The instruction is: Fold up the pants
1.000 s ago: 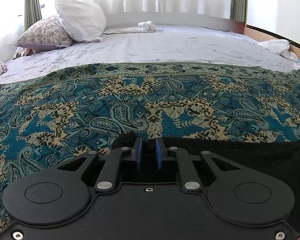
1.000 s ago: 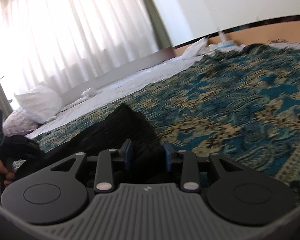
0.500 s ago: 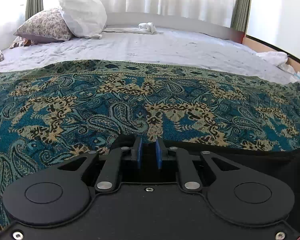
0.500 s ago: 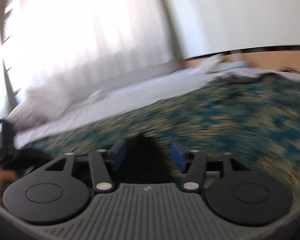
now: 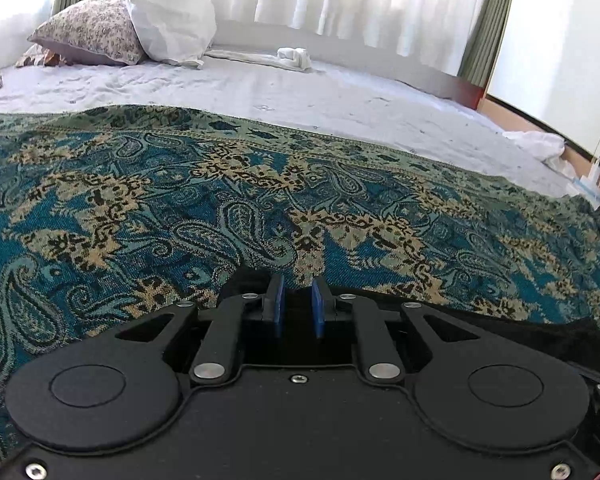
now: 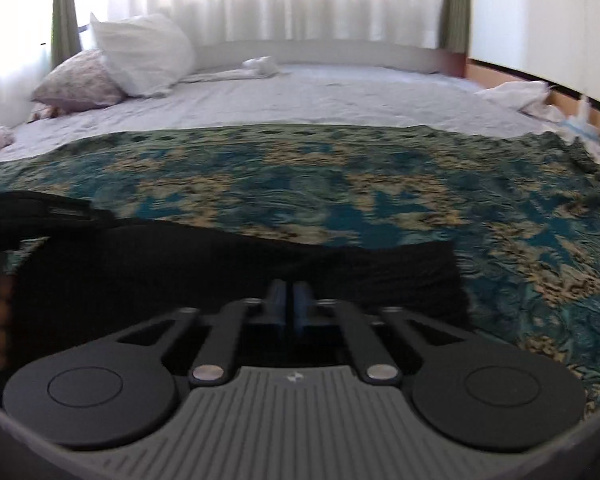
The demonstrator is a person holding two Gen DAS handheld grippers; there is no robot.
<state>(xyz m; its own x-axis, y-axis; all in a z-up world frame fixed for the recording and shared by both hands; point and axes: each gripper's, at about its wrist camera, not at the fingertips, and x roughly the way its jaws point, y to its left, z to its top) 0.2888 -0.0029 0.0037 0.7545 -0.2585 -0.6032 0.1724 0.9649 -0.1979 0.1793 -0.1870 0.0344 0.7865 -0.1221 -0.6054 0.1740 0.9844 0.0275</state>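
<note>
The black pants (image 6: 220,272) lie on a teal paisley bedspread (image 6: 340,184), stretched across the near edge of the bed. My right gripper (image 6: 290,304) is shut on the pants' black fabric, low over the cloth. My left gripper (image 5: 297,304) is shut on the pants (image 5: 500,336) at another edge, its blue pads (image 5: 278,308) a narrow gap apart with black cloth between them. The left gripper also shows at the far left of the right wrist view (image 6: 40,212), with a hand below it.
The bedspread (image 5: 180,200) covers the near half of the bed; a pale sheet (image 5: 260,88) covers the far half. Pillows (image 5: 168,12) stand at the back left, a white rolled cloth (image 5: 296,56) at the back, white items (image 5: 540,144) at the right edge.
My right gripper opened, swung left to face the headboard, then shut on the pants' fabric. My left gripper stayed shut and turned slightly left.
</note>
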